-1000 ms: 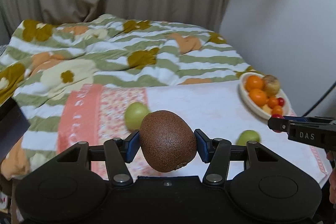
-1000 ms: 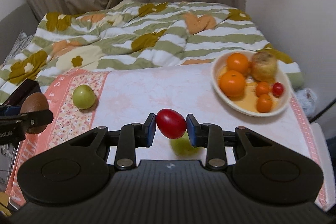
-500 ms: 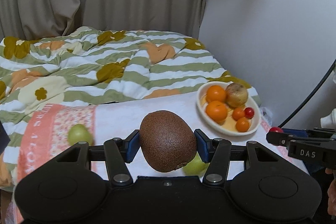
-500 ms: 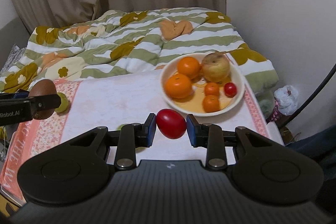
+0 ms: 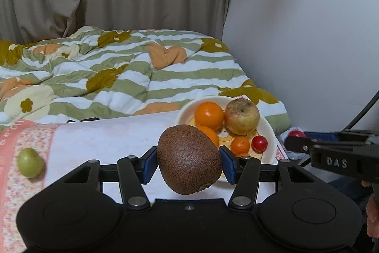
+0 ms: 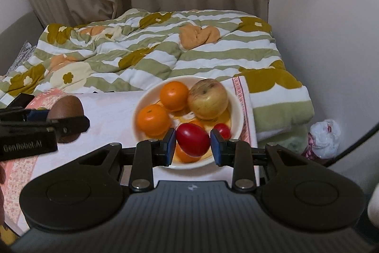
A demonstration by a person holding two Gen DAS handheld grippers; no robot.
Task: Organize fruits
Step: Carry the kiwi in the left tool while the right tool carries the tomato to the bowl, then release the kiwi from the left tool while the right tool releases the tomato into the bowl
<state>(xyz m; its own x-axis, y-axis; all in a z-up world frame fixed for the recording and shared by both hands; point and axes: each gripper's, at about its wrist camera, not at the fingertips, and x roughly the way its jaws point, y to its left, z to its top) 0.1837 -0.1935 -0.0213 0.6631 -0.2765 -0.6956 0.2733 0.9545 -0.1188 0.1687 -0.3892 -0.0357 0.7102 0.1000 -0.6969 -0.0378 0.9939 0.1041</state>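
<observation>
My left gripper (image 5: 189,164) is shut on a brown kiwi (image 5: 189,158), held above the table just left of the white fruit bowl (image 5: 270,127). My right gripper (image 6: 193,146) is shut on a red tomato (image 6: 193,139), held over the near rim of the bowl (image 6: 236,108). The bowl holds two oranges (image 6: 174,95), an apple (image 6: 208,98), small orange fruits and a cherry tomato (image 6: 222,131). A green fruit (image 5: 29,163) lies on the cloth at the left. The right gripper with its tomato (image 5: 297,134) shows at the right of the left wrist view.
The table is covered by a white and pink floral cloth (image 5: 106,134). A bed with a striped floral quilt (image 5: 118,77) lies behind it, with curtains and a white wall beyond. A plastic bag (image 6: 324,138) sits on the floor at the right.
Both grippers have moved right and toward the bowl with their fruits. The bowl now sits directly ahead of the right gripper, and the tomato is above its near rim.
</observation>
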